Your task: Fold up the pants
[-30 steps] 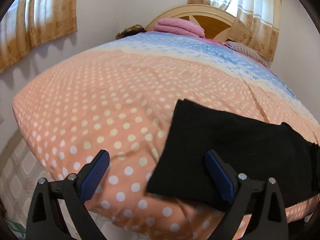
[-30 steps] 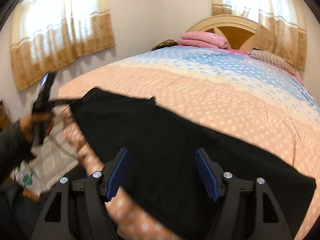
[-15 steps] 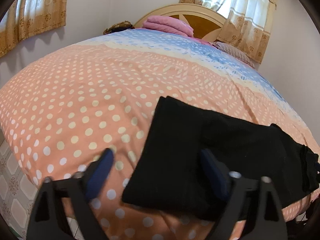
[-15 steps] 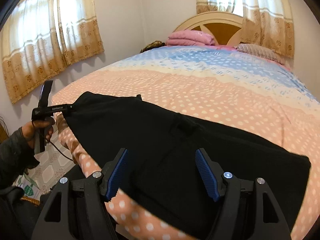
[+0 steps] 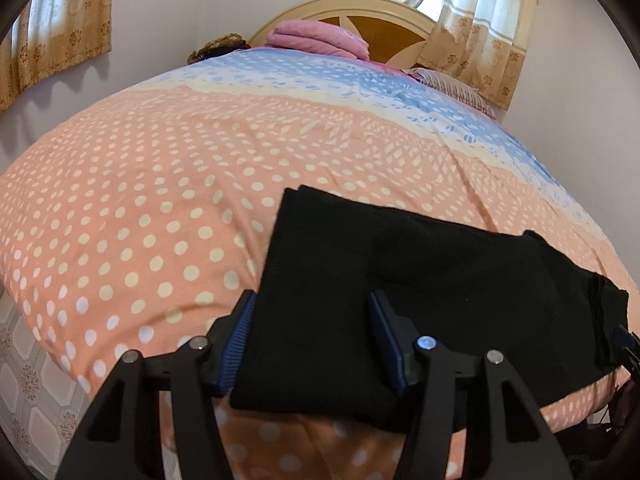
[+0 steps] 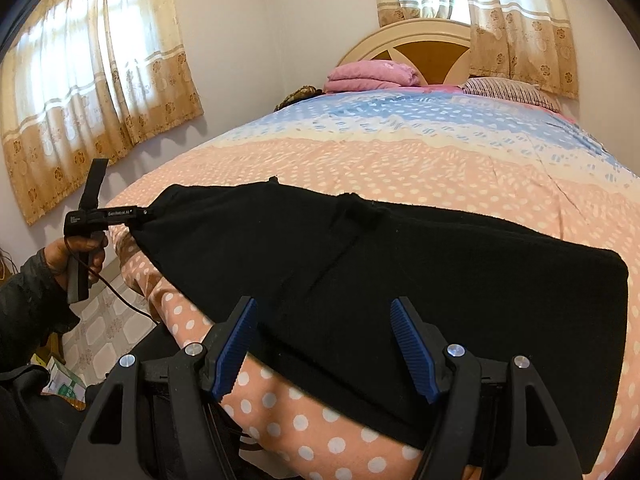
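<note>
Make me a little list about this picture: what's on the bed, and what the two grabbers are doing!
Place: bed with a dotted peach and blue cover
Pants: black pants, lying flat across the near edge
Left gripper: at one end of the pants, cloth between its jaws, which have just been closing
Right gripper: open, over the pants' near edge, not pinching
Far end: pink blanket, striped pillow, headboard
Folding: not yet started
</note>
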Demonstrator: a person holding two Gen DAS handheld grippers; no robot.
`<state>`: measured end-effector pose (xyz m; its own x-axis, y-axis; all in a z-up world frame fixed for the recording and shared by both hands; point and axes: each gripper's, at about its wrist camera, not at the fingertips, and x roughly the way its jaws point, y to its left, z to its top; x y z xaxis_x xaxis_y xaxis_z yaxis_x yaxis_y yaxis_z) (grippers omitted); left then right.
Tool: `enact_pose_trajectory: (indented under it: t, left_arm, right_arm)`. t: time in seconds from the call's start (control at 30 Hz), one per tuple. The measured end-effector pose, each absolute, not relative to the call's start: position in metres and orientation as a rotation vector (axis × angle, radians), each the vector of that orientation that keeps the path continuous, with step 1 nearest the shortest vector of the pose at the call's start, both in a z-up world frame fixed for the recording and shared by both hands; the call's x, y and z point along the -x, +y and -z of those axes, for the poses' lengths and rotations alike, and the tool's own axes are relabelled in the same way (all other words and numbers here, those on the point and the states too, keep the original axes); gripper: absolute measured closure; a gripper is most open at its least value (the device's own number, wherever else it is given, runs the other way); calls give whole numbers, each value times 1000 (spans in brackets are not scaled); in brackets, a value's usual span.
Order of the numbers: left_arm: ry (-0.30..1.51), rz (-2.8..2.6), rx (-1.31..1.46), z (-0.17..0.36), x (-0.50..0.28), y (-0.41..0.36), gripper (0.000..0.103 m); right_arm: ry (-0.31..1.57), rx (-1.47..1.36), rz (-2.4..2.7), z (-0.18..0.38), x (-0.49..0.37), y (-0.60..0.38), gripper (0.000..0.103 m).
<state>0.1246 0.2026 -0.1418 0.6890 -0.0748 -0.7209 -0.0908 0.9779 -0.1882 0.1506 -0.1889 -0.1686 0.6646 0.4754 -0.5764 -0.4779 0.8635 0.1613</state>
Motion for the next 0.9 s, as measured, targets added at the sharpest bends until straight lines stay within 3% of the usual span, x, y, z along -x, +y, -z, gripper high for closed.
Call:
enact_pose_trajectory:
  t: [0.23,0.3,0.37,0.4,0.6,0.67,0.73,0.83,0.9]
  left_arm:
    - [821,-3,202,148,-123,203,48]
    - [818,2,221,142,-121,205,56]
    - [797,11,237,133,-115,204,77]
    - [790,40,255,130,-113,203,78]
    - [814,36,282,136,-115,204,76]
    - [807,13,333,143,-115,214,56]
    - [797,-2,348,147,-115,217,52]
    - [795,12,291,148,-114,210,54]
    - [800,45,284,146,-113,207,66]
  right_arm:
    - [658,13,-541,171,-150,-186,33]
    - [652,13,-543,170,-149,-186,33]
    - [642,8,-540,168,-148,-188,33]
    - [642,6,-540,168,-148,-188,33]
    - [652,-6,-527,171,-150,-192,33]
    - [646,-4,-530,169,-149,-192,33]
    - [643,-5,-530,168,-149,-193,33]
    - [653,-7,-528,171,-150,-192,33]
    - [656,-5,-526,172,-150,-191,33]
